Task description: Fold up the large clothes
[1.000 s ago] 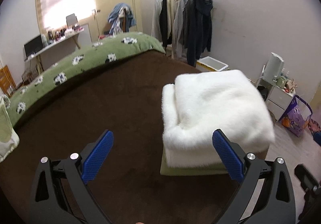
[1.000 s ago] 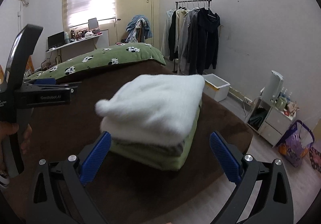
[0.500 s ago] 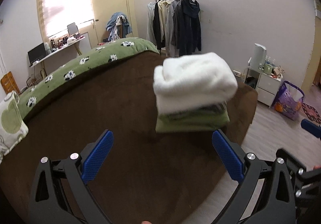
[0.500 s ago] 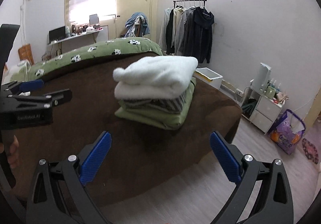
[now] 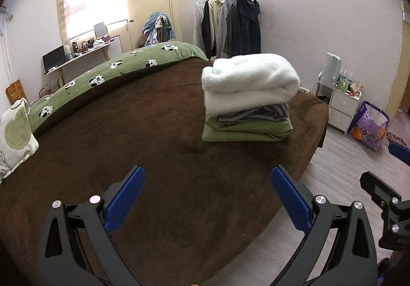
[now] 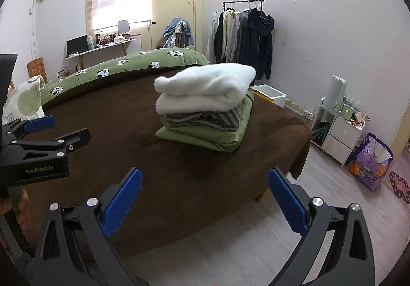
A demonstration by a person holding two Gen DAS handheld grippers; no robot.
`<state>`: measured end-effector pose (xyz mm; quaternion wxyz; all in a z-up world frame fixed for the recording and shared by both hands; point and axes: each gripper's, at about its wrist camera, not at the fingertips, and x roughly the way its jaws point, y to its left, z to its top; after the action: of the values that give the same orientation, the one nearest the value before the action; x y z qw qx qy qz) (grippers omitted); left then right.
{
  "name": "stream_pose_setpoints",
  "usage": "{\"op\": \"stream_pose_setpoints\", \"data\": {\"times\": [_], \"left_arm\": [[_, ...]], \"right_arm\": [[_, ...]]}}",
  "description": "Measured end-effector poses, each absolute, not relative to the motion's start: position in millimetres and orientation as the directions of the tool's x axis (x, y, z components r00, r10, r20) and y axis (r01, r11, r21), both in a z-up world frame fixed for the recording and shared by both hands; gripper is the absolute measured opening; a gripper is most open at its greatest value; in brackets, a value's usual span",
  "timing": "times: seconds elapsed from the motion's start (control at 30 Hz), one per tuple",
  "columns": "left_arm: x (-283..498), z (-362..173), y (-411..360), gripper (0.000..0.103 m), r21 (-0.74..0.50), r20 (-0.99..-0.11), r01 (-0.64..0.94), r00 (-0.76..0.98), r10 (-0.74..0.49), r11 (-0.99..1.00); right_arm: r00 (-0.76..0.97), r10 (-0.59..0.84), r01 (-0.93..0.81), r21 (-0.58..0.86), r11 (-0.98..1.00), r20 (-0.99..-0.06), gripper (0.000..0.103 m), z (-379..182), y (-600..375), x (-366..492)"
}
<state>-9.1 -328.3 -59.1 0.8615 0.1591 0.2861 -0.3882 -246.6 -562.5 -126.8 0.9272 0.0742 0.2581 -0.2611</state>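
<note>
On the brown bed (image 5: 159, 147), near its far corner, sits a neat pile of folded clothes (image 5: 247, 99): a fluffy white one (image 6: 205, 88) on top, a striped one (image 6: 205, 118) under it, a green one (image 6: 205, 135) at the bottom. Both the left hand-held gripper (image 5: 207, 200) and the right hand-held gripper (image 6: 205, 199) are spread wide apart, holding nothing, well back from the pile.

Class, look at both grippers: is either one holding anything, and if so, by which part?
Nothing is held. The left gripper and right gripper are both open and empty, apart from the folded stack lying on the brown blanket.
</note>
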Motion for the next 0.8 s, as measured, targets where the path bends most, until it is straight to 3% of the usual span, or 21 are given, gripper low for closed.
{"op": "stream_pose_setpoints", "data": {"times": [0.8], "left_arm": [[16.8, -68.9, -392.3, 0.097, 0.027, -0.64, 0.797, 0.477, -0.602, 0.603]], "right_arm": [[0.704, -0.484, 0.535, -0.06, 0.842, -0.52, 0.097, -105.5, -607.2, -210.0]]}}
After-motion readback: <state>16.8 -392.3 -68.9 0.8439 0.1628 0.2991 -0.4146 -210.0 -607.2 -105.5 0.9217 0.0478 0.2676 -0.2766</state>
